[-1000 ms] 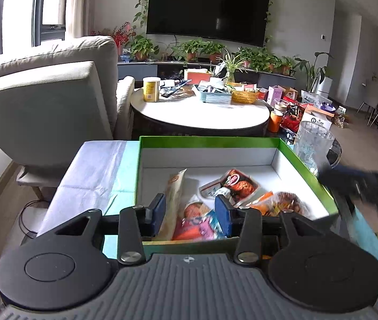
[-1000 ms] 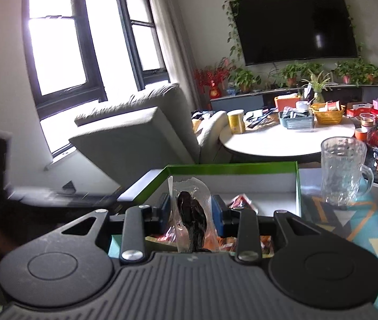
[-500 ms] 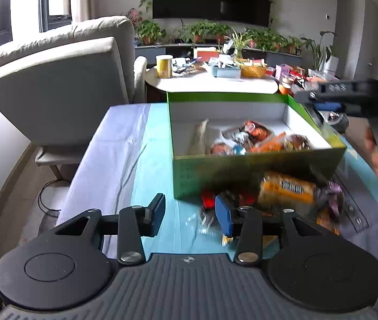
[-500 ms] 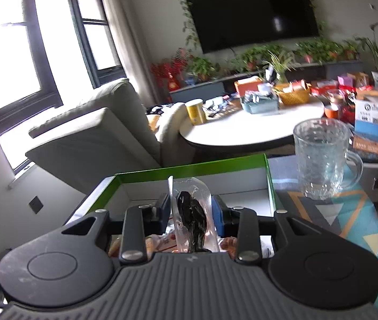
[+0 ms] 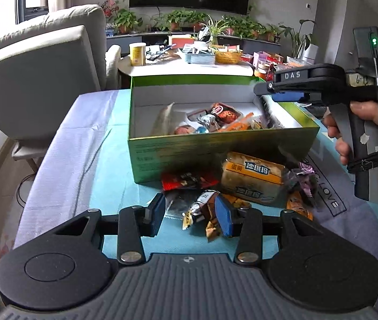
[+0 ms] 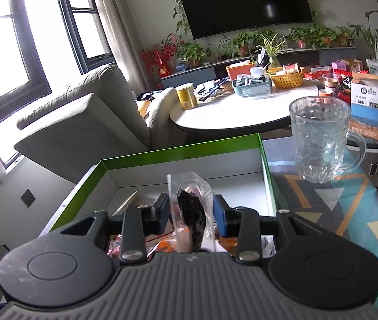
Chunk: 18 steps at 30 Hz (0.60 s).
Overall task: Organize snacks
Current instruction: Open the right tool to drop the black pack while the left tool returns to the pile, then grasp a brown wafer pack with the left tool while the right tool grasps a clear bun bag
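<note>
Two tools are seen. The right tool (image 6: pixel 191 213), jaws just widened, is released around a clear snack packet (image 6: pixel 192 213) above the green box (image 6: pixel 178 153); the left tool (image 5: pixel 190 214), moved back, gapes over loose snacks (image 5: pixel 202 210) on the desk (image 5: pixel 82 165).

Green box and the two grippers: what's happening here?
A person is sorting snacks into the green box. The right gripper is over the box, its jaws just opening around a clear packet of something dark. The left gripper is open, low over the loose snack pile in front of the box, holding nothing.
</note>
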Available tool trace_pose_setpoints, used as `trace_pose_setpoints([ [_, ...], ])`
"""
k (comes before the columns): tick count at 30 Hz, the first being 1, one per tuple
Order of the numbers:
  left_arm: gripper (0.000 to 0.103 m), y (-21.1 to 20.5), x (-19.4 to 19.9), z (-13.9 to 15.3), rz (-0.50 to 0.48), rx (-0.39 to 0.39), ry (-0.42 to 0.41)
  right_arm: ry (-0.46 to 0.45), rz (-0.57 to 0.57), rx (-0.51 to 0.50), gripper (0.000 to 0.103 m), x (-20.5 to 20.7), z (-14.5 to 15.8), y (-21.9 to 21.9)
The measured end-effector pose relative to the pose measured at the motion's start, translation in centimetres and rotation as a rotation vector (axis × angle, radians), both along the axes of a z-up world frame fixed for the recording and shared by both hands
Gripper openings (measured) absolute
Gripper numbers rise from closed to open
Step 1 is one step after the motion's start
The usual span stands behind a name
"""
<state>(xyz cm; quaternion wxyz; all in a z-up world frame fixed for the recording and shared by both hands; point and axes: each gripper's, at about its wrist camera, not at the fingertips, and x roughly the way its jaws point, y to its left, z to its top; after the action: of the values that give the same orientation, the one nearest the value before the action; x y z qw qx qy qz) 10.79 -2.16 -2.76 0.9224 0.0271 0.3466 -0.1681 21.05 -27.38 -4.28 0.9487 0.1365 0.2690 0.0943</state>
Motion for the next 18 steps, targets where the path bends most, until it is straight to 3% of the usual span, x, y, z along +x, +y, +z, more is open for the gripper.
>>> trace_pose_setpoints([
  [5,0.040,-0.5,0.0,-0.1,-0.010,-0.011,0.030,-0.005,-0.006,0.008,0.044,-0.1,0.3,-0.3],
  [8,0.048,-1.2,0.1,-0.4,-0.022,-0.037,0.086,-0.001,-0.012,0.031,0.045,-0.5,0.4,-0.7],
  [12,0.049,-2.3,0.9,-1.0,0.025,-0.039,0.155,-0.016,0.009,0.042,0.045,-2.0,0.8,-0.8],
  [15,0.049,-2.2,2.0,-1.5,0.102,-0.082,0.238,-0.042,0.084,0.027,0.048,-3.9,1.3,-0.6],
  [18,0.049,-1.9,2.9,-1.7,0.160,-0.162,0.304,-0.081,0.208,0.007,0.058,-6.4,1.5,-0.6],
])
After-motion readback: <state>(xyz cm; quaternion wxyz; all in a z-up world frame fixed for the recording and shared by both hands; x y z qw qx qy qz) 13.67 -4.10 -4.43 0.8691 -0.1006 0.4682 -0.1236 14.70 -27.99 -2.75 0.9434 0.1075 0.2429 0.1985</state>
